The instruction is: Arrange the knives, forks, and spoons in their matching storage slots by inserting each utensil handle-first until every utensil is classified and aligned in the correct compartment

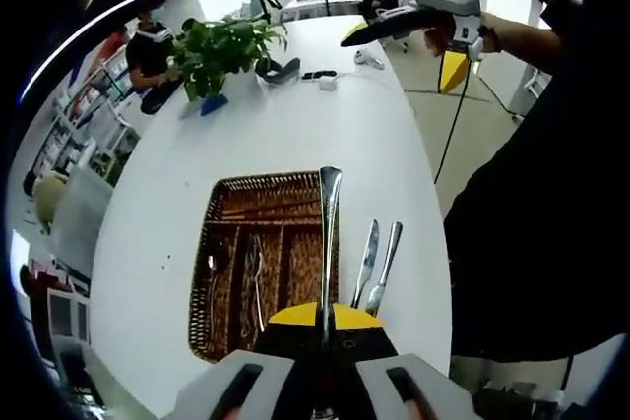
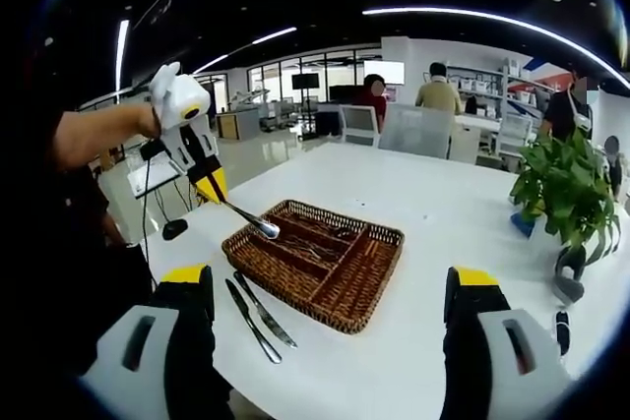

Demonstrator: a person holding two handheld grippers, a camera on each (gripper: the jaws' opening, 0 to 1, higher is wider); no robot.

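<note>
Spoon (image 1: 329, 233) is clamped between the shut jaws of the left gripper (image 1: 325, 341), bowl end held out over the wicker tray (image 1: 228, 202) on the white table (image 1: 295, 125). Right gripper (image 2: 325, 292) is held with jaws wide apart and nothing between them, facing the tray. Two knives (image 2: 258, 316) are laid side by side on the table just beside the tray, and some cutlery (image 1: 254, 277) is seen inside its slots.

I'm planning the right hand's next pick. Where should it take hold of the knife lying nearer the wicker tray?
Judging by its pose, grip the knife across its handle, coming straight down. It lies flat on the white table, close beside a second knife, so the right hand-held gripper should straddle it narrowly, jaws crosswise to its length.
</note>
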